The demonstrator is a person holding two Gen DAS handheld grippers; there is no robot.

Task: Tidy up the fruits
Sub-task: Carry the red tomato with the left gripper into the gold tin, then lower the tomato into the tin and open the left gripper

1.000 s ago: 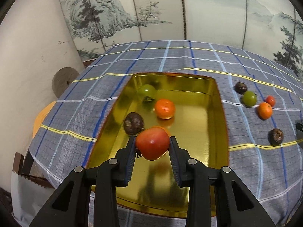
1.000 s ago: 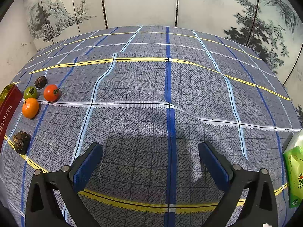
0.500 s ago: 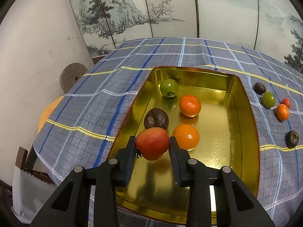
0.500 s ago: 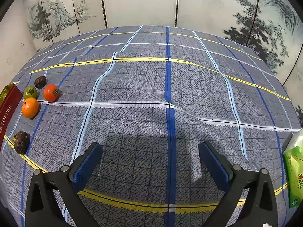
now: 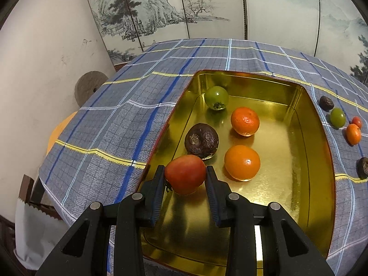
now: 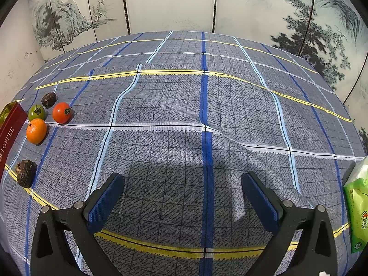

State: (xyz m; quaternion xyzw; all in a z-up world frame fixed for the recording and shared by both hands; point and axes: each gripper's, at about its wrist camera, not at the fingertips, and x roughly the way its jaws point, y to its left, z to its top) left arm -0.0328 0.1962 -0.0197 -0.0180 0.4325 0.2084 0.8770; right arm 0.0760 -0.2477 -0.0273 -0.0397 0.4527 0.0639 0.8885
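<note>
left tool [image 5: 185, 176]: clenched on red tomato [image 5: 185, 173], held above the near-left part of the gold tin tray [image 5: 319, 161]
right tool [image 6: 182, 192]: released, jaws wide apart, nothing between them, above bare plaid cloth [image 6: 184, 105] on the bench
tray contents: green tomato [image 5: 216, 97] at 12 o'clock, far end; dark wrinkled fruit [image 5: 201, 140] at 9; one tangerine [image 5: 245, 121] mid, second orange fruit [image 5: 242, 162] nearer, at 5 of the dark one
outside tray, right-wrist view at 9 o'clock: dark fruit [image 6: 48, 99], green tomato [image 6: 36, 112], small red tomato [image 6: 61, 112], tangerine [image 6: 36, 130] clustered; another dark fruit [image 6: 25, 173] apart, nearer
extras: green packet [image 6: 357, 211] at 3 o'clock edge
</note>
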